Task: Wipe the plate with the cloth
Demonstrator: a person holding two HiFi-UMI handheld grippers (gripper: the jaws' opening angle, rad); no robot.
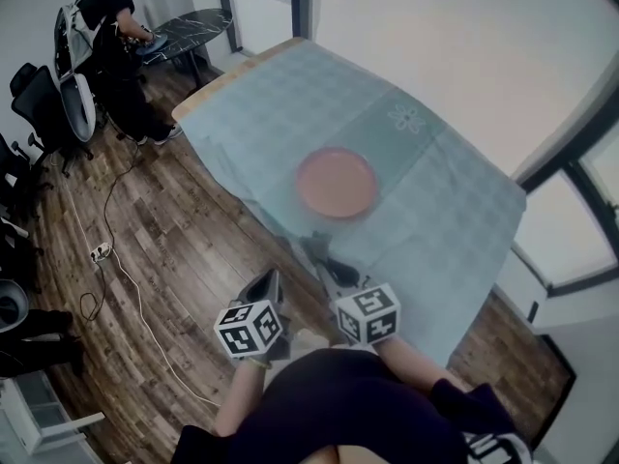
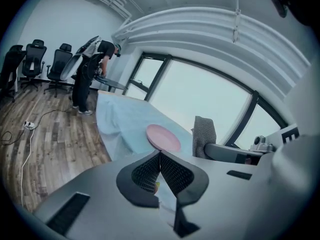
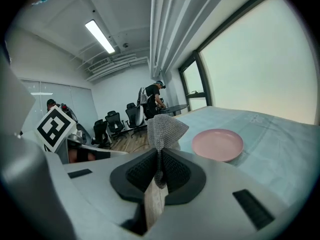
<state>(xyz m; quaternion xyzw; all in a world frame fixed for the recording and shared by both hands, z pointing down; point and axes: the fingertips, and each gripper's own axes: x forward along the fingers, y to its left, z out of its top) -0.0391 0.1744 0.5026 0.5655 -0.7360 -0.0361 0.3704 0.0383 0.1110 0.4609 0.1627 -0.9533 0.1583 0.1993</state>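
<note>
- While both grippers hang off the near edge of the desk point(image 1: 455, 230), close to the person's body, the pink plate point(image 1: 335, 183) sits alone on the pale blue cover, well out ahead of them.
- Seen from the plate, the right gripper point(image 3: 160, 159) is the one that counts: its fingers are clamped on the grey cloth point(image 3: 165, 128), a fold of which stands up above them.
- In the right gripper view the plate lies ahead of those fingers and a little to their right, apart from the cloth with open cover between them.
- The left gripper point(image 2: 160, 156) is on the other side of the cloth from the plate's near rim. Its fingers are pressed together and I can see nothing held between them.
- From the head view I'd judge the right fingers to be the nearer pair to the plate, the left ones further back and off to the side.
- The plate is round and lies flat, so no side of it favours the approach. The coming move, as I read it, is a plain reach forward and down to bring the cloth onto the plate's face.
- Wiping has not begun, since the cloth touches nothing but the fingers.
</note>
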